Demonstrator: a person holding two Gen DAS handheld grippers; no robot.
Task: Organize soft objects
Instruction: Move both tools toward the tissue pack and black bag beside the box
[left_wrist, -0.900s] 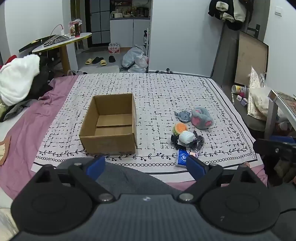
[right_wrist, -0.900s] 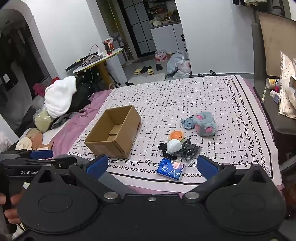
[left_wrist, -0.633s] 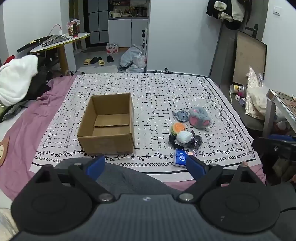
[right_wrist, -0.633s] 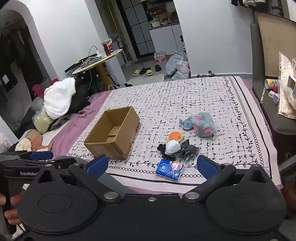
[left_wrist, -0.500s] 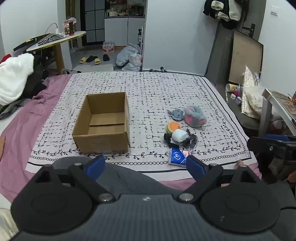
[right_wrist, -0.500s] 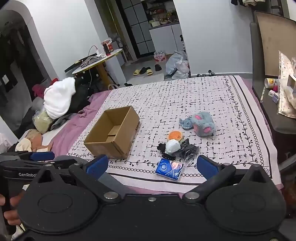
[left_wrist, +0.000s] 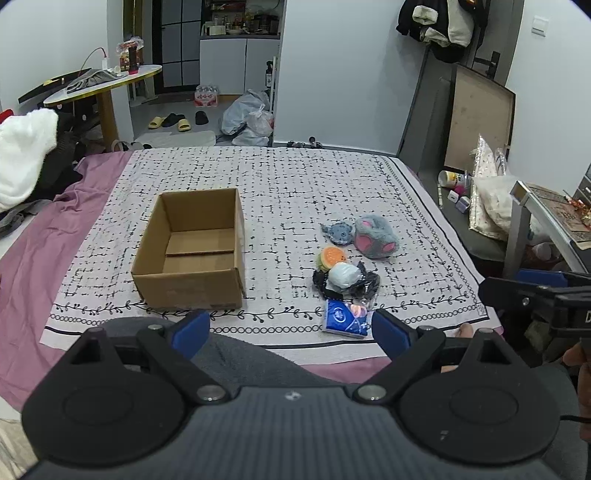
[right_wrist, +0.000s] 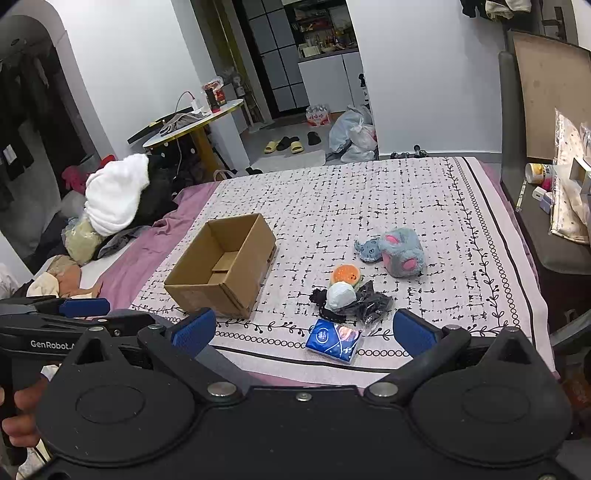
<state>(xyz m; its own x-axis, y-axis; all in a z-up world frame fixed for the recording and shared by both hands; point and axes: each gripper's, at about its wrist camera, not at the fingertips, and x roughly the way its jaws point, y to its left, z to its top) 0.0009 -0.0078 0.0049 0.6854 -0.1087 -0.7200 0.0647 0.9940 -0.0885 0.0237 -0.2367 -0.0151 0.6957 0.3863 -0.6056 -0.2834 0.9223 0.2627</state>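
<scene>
An open, empty cardboard box (left_wrist: 192, 247) (right_wrist: 225, 264) sits on a patterned bedspread (left_wrist: 295, 184). To its right lie a grey-and-pink plush (left_wrist: 375, 236) (right_wrist: 402, 251), a small blue plush (left_wrist: 338, 232), an orange round toy (left_wrist: 330, 257) (right_wrist: 345, 274), a pale ball (left_wrist: 343, 276) on black fabric (left_wrist: 364, 286), and a blue tissue pack (left_wrist: 345, 319) (right_wrist: 334, 339). My left gripper (left_wrist: 291, 330) is open and empty at the bed's near edge. My right gripper (right_wrist: 304, 328) is open and empty above the tissue pack's near side.
Purple sheet and a heap of clothes (right_wrist: 118, 195) lie left of the bed. A round table (left_wrist: 103, 83) stands at the back left. A chair and cluttered shelf (left_wrist: 480, 199) stand to the right. Bags and slippers lie on the floor behind.
Both grippers have drifted slightly; the left view now sits a little further left and back. Nothing on the bed has moved. Both grippers stay open.
</scene>
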